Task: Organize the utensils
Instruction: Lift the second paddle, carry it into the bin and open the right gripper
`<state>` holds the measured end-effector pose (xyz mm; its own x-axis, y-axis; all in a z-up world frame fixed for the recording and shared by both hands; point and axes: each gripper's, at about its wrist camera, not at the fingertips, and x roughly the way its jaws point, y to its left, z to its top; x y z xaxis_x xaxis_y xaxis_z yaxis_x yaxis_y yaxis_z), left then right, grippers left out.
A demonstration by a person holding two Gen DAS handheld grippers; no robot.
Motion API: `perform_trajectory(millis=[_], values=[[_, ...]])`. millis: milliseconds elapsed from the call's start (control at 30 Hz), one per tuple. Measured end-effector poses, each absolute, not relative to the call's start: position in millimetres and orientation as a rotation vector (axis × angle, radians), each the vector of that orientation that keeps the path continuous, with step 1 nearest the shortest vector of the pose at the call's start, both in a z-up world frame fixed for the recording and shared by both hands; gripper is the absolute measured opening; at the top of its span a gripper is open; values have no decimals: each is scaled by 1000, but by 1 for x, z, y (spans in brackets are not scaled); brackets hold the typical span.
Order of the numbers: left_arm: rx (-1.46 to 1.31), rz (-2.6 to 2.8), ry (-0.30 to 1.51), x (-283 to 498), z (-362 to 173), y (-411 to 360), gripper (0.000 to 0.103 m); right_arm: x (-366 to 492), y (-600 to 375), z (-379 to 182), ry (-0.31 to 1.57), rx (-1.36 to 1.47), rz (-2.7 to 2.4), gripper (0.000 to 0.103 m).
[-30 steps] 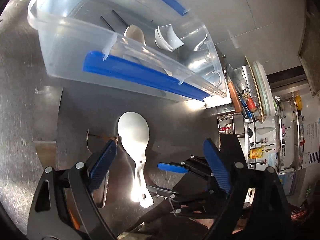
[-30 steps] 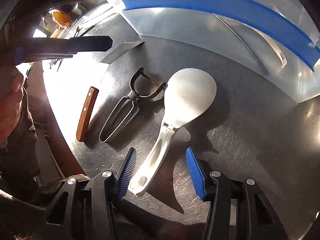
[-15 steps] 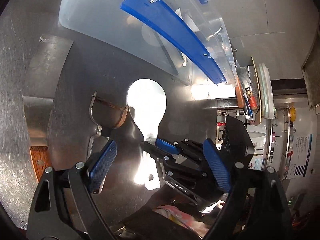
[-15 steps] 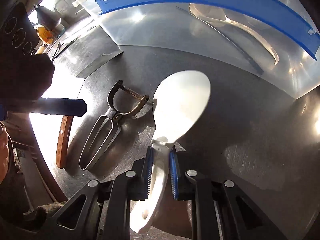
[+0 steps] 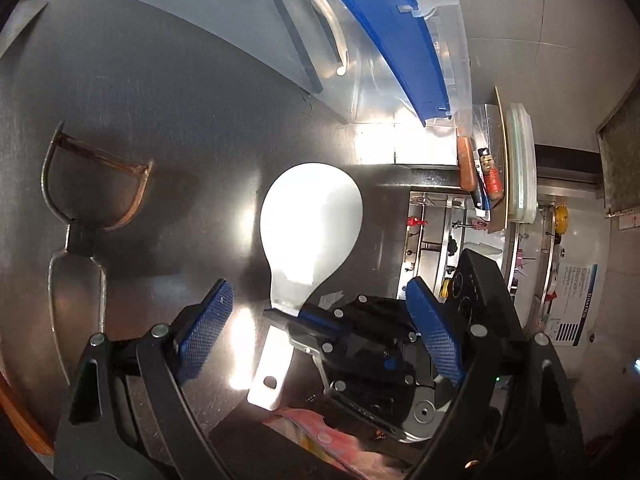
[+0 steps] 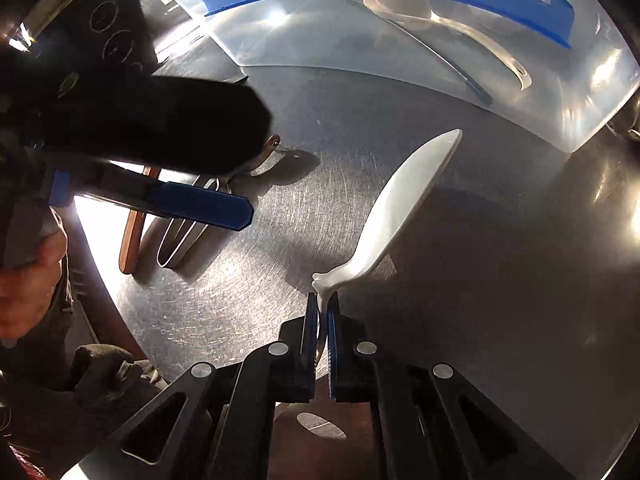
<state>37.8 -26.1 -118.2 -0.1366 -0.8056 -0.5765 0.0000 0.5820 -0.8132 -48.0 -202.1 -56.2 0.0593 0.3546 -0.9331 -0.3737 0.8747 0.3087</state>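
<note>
Now rice paddle (image 6: 404, 200) edge-on, blade toward bin (image 6: 400, 60), handle pinched by right hand-held gripper (image 6: 319, 312).

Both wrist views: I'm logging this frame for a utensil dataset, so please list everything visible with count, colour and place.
white plastic rice paddle: one, white, handle clamped in the right gripper, blade tilted over the countertop
metal Y-shaped peeler: one, dull steel, lying on the countertop beside the paddle
wooden handle: one, brown, on the countertop next to the peeler; its blade is hidden
clear plastic storage bin with blue rim clips: one, translucent, behind the paddle; a pale spoon and a thin dark stick lie inside
stainless steel countertop: one, grey
left gripper: one, black with blue pads, open, empty
right gripper: one, shut on the paddle handle
hand: one, holding the left gripper
</note>
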Motion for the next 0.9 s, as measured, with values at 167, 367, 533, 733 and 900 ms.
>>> perform_trajectory(millis=[167,367,533,733,900], values=[[-730,-828,1595,35,-126,-43,83,-58,-214,-33,1367,144,708,5],[-930,-892,1477,38,-112,-42,53,-51,-237,-14,1329,419,842,6],[-1047,-957,1356,46,-80,-37,19,-48,-254,11,1266,607,937,6],[-986,-1041,1207,77,-8,-41,17,-17,-264,66,1117,555,1008,5],[-882,-1060,1097,126,49,-53,17,40,-261,102,1041,470,1032,6]])
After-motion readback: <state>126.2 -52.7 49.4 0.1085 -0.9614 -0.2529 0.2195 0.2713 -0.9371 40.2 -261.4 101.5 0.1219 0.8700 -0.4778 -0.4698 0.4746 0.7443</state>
